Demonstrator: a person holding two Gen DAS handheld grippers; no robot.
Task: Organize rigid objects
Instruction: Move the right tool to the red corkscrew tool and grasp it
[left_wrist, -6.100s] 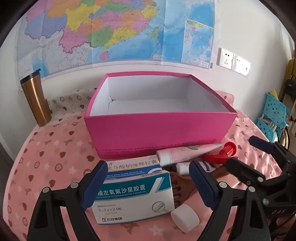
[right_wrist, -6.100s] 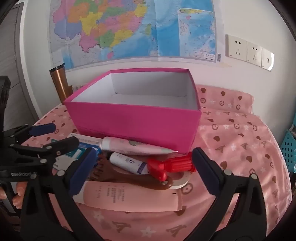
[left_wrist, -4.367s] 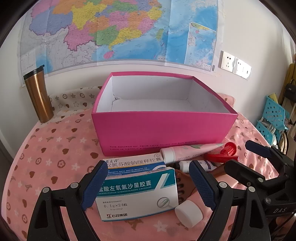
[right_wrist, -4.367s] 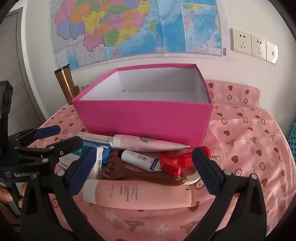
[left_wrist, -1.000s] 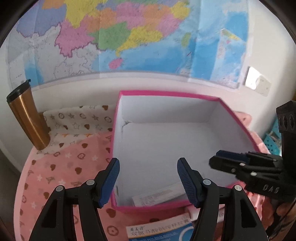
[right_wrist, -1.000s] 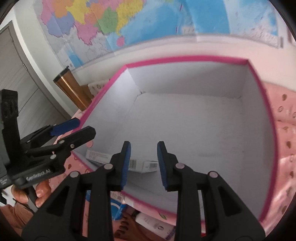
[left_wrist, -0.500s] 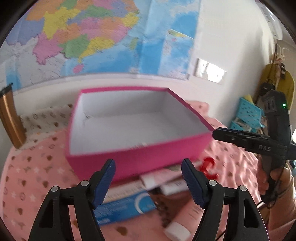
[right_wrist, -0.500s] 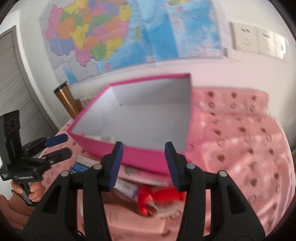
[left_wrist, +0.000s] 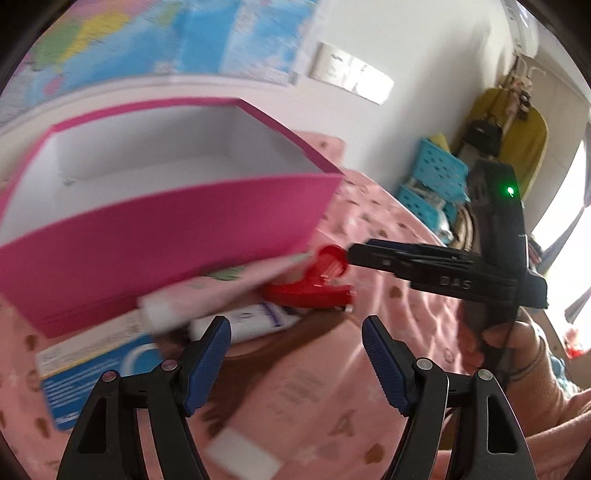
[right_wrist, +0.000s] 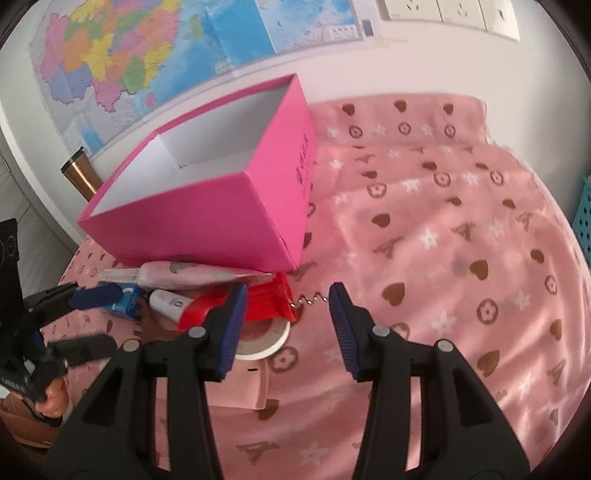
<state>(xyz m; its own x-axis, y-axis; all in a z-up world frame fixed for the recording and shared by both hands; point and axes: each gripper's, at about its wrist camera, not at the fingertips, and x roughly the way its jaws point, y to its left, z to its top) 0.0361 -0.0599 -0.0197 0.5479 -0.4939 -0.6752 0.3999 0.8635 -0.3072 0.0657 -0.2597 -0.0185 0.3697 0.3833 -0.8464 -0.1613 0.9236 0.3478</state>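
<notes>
An open pink box (left_wrist: 166, 236) (right_wrist: 207, 221) stands on the pink cloth. A pile lies in front of it: a pink tube (left_wrist: 221, 288) (right_wrist: 192, 275), a red corkscrew (left_wrist: 314, 288) (right_wrist: 266, 301), a small white tube (left_wrist: 251, 321), a blue medicine box (left_wrist: 92, 373), a brown massager (left_wrist: 266, 343) and a large pink bottle (left_wrist: 295, 391). My left gripper (left_wrist: 295, 328) hovers open over the massager and bottle, gripping nothing. My right gripper (right_wrist: 287, 295) is open above the corkscrew, whose metal spiral shows between the fingers untouched.
A roll of tape (right_wrist: 264, 341) lies under the corkscrew. A copper tumbler (right_wrist: 79, 173) stands behind the box by the wall. Blue baskets (left_wrist: 436, 177) sit beyond the table's right edge. The patterned cloth (right_wrist: 461, 240) spreads out to the right of the box.
Both grippers have drawn back from over the box's inside and tipped down toward the pile in front of it. Both pairs of jaws stand wider than a second ago.
</notes>
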